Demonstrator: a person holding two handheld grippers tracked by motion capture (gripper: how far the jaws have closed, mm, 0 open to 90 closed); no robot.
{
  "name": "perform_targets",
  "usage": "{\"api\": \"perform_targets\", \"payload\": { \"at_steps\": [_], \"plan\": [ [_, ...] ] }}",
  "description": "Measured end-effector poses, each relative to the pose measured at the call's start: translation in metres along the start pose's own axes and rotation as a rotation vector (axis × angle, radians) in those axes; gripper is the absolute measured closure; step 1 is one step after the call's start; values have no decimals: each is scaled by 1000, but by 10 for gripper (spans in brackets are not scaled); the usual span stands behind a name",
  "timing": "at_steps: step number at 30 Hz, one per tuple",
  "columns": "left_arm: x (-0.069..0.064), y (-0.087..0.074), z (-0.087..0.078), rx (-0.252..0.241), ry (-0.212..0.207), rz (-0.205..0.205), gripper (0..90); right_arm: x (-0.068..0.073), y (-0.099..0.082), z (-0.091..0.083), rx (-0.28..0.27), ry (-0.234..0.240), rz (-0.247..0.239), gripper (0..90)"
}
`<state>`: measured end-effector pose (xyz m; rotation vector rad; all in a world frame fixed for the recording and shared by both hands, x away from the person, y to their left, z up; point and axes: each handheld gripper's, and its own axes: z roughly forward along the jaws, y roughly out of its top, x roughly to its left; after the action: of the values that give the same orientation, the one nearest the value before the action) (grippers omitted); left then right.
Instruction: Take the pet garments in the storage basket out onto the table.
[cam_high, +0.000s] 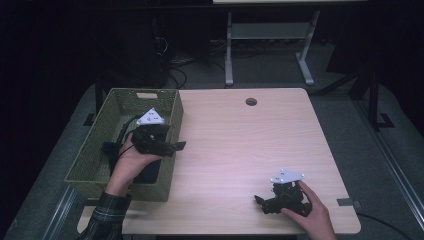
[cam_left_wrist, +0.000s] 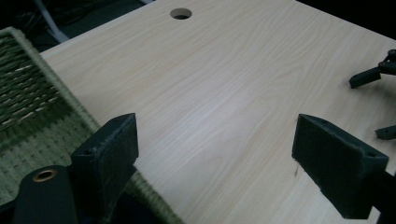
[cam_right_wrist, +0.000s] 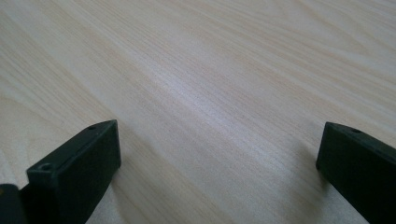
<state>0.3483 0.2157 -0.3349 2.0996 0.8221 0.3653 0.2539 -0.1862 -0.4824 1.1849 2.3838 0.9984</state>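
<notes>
Left gripper view has the left claw (cam_left_wrist: 215, 163) released, jaws wide apart over the woven basket's (cam_left_wrist: 28, 107) right rim and the desk (cam_left_wrist: 224, 79). Right gripper view shows the right claw (cam_right_wrist: 219, 172) likewise spread over bare wood. High view adds both hands, with the right claw (cam_high: 262, 202) near the desk's front-right corner.

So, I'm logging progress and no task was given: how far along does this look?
Nothing looks done or under way. The left hand-held gripper hangs open over the woven basket's right rim, holding nothing. The right hand-held gripper is open, low over bare table. No loose item lies on the wood; the basket's inside is too dark to judge. Everything seems left.
</notes>
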Motion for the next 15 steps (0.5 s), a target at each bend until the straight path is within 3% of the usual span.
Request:
{"api": "perform_targets", "payload": {
  "at_steps": [15],
  "plan": [
    [36, -17, -22, -7, 92, -70, 144, 0, 0, 0, 1, 0, 1, 0]
  ]
}}
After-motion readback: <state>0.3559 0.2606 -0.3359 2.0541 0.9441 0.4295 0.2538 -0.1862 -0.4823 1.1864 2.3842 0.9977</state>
